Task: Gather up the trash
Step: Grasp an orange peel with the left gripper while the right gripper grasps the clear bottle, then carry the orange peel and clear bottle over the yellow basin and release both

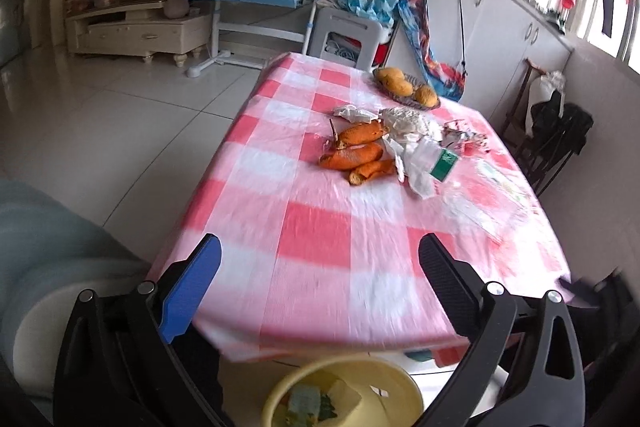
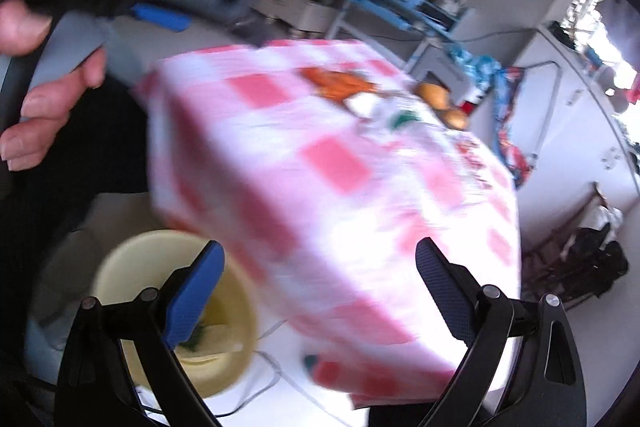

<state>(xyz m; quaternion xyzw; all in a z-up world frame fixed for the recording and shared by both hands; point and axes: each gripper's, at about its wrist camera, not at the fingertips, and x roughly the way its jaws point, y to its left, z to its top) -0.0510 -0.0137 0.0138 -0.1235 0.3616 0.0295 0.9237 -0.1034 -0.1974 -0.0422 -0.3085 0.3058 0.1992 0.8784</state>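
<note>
A pile of trash lies mid-table on the pink checked tablecloth (image 1: 320,227): orange peels (image 1: 356,151), crumpled white tissues and wrappers (image 1: 412,131), and a green-and-white packet (image 1: 444,165). A yellow bin (image 1: 384,385) with some trash in it sits on the floor below the table's near edge. My left gripper (image 1: 320,251) is open and empty, over the near table edge above the bin. My right gripper (image 2: 320,259) is open and empty, near the table's corner; the bin (image 2: 120,267) is below it at left. The right wrist view is blurred. The peels (image 2: 336,83) show there too.
A basket of round orange fruit (image 1: 404,87) stands at the table's far right. A flat paper or packet (image 1: 492,195) lies near the right edge. A chair with dark clothes (image 1: 556,131) stands to the right. The hand holding the left gripper (image 2: 52,87) fills the upper left of the right wrist view.
</note>
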